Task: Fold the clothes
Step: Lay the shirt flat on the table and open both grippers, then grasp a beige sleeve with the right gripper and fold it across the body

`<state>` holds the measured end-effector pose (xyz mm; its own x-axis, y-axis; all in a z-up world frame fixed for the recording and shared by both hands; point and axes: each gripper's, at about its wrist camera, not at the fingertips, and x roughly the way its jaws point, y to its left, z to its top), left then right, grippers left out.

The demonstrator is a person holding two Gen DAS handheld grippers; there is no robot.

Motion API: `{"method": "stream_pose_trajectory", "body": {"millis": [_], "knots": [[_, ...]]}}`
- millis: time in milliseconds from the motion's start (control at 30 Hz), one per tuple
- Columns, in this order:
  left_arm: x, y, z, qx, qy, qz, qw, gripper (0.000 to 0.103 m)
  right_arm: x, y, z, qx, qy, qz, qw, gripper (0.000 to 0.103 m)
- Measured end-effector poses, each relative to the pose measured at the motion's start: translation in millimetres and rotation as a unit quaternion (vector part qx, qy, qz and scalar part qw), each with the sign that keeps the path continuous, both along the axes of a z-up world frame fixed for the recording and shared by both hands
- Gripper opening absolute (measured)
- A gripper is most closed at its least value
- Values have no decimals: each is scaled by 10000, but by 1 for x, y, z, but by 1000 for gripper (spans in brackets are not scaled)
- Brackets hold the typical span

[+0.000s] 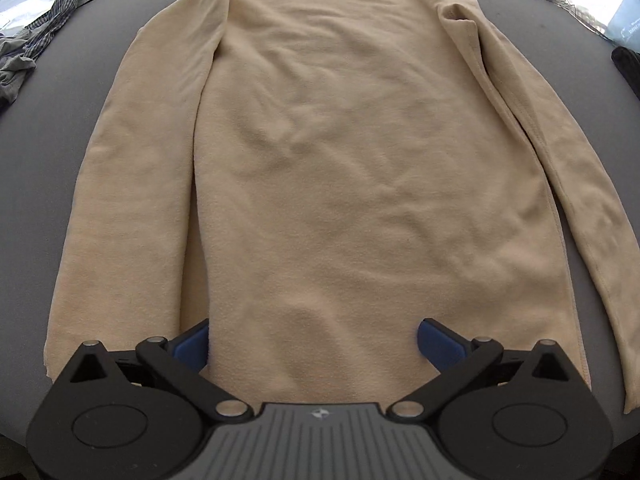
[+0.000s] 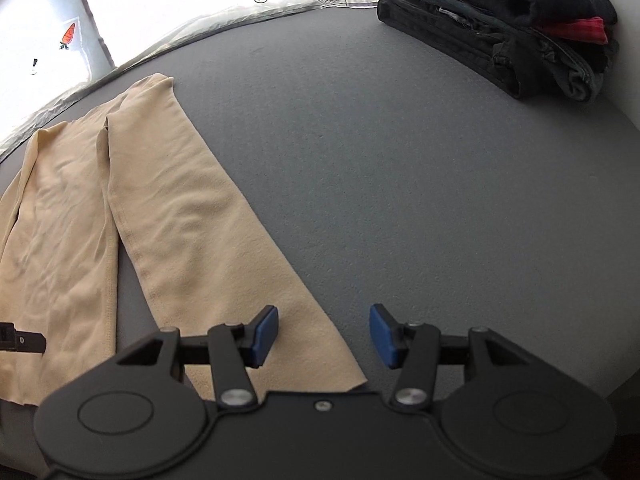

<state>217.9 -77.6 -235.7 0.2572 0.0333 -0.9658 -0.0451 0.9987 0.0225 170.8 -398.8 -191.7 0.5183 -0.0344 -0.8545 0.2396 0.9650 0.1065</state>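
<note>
- Grey table (image 1: 60, 184) fills both views.
- Beige top (image 1: 360, 168) lies flat in the middle, sleeves alongside the body.
- Dark folded pile (image 2: 520, 24) sits far right; checked cloth (image 1: 48, 32) far left.
- Left gripper (image 1: 313, 346) is wide open over the hem, holding nothing.
- Right gripper (image 2: 323, 336) is wide open over the right sleeve's cuff (image 2: 304, 352), empty too.

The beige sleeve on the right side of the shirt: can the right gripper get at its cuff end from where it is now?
Probably yes. The right gripper is open, the sleeve lies flat on the grey table just below its left finger, and nothing lies between them.
</note>
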Motion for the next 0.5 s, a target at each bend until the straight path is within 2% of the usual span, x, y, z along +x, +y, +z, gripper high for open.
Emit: {"method": "stream_pose_trajectory", "body": {"millis": [133,167,233,267,333,500], "knots": [[-2,0,0,3,-27,-15,10000,103,-6,-2,-2,-26,3,79,10000,47],[-3,0,1,10,-56,-5,10000,103,-7,-2,-2,-32,1,98,9999,40],[-5,0,1,13,-90,15,10000,103,-10,-7,-3,69,-56,43,10000,8],[-5,0,1,14,-98,23,9999,103,-12,-12,-3,232,-137,-75,9996,2],[-6,0,2,15,-105,31,9999,103,-13,-23,-3,407,-282,-317,9983,2],[-8,0,3,16,-141,32,9999,103,-1,-43,10,-10,-624,-553,9965,1]]}}
